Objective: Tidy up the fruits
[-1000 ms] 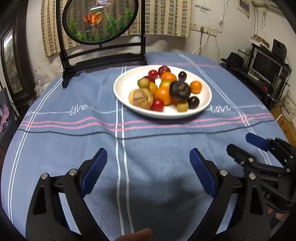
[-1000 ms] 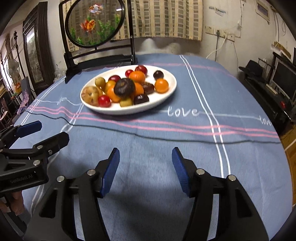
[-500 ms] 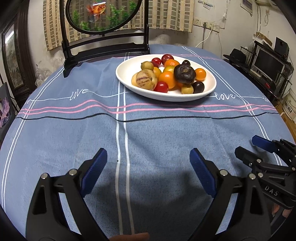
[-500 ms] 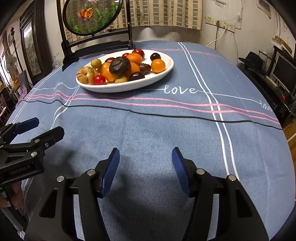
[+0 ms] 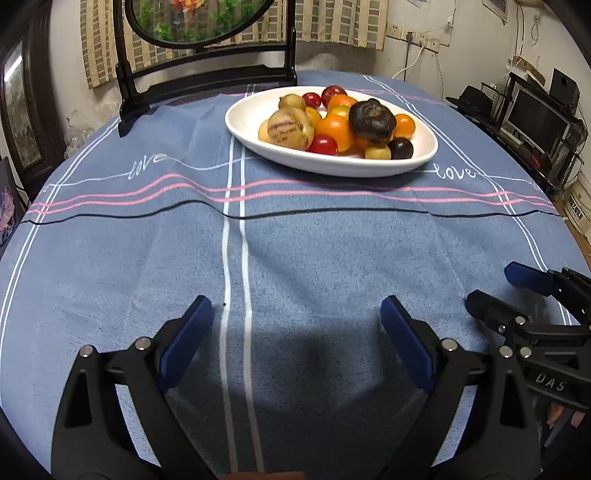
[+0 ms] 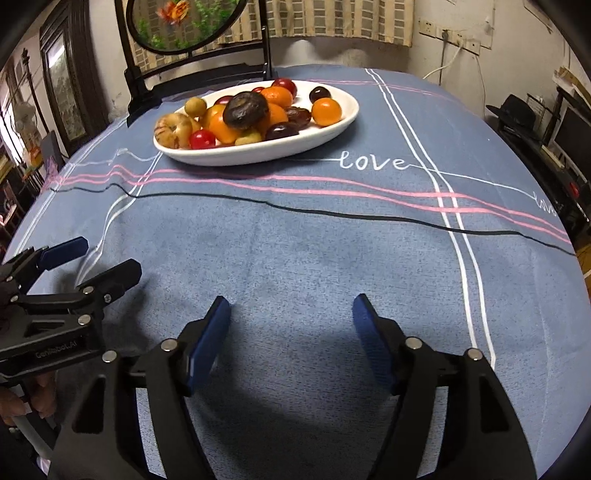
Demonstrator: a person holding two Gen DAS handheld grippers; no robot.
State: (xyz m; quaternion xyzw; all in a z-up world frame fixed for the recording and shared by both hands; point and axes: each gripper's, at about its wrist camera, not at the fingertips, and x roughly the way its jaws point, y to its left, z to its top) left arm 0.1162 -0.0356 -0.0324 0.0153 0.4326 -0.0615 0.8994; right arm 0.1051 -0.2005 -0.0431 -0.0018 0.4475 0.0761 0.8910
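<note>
A white oval plate (image 5: 258, 110) (image 6: 343, 110) stands at the far side of the table, piled with mixed fruit: a striped tan melon (image 5: 290, 129) (image 6: 173, 130), a dark wrinkled fruit (image 5: 371, 116) (image 6: 245, 110), oranges (image 5: 334, 127), red cherry tomatoes (image 5: 322, 144), dark plums (image 5: 400, 147) and small green fruits. My left gripper (image 5: 297, 315) is open and empty, low over the cloth well short of the plate. My right gripper (image 6: 291, 314) is open and empty beside it; it also shows in the left wrist view (image 5: 495, 284), and the left gripper shows in the right wrist view (image 6: 92, 258).
A blue tablecloth (image 5: 314, 251) with pink, white and black stripes covers the round table. A black stand holding an oval goldfish panel (image 5: 199, 22) stands behind the plate. Shelves with monitors (image 5: 535, 114) lie beyond the table's right edge.
Both grippers have dropped lower and pitched toward the table, so the plate now sits higher and looks nearer in both views. Both stay open and empty.
</note>
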